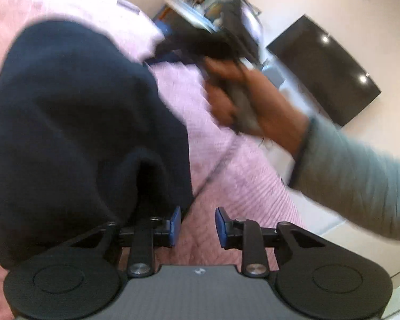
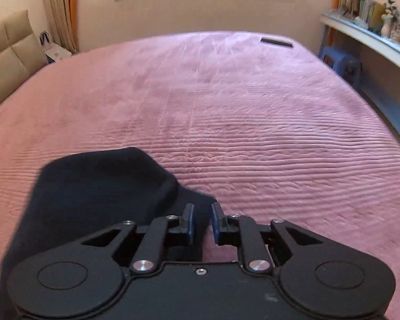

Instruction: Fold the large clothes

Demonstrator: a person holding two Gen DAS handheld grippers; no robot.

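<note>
a pink ribbed bedspread is seen spread wide, a beige headboard at left, a blue stool beside a cluttered shelf, a dark screen mounted on the wall.

Bed fills right wrist view, covered by pink ribbed bedspread; texture smoother toward far side, fine ridges across near half. Dark navy garment lies directly on bedspread at near left, bunched, rounded fold uppermost, edge running under camera. Small dark flat object lies on far right corner of bed, too small to identify. Left wrist view: same pink bedspread with navy garment heaped on it at left
</note>
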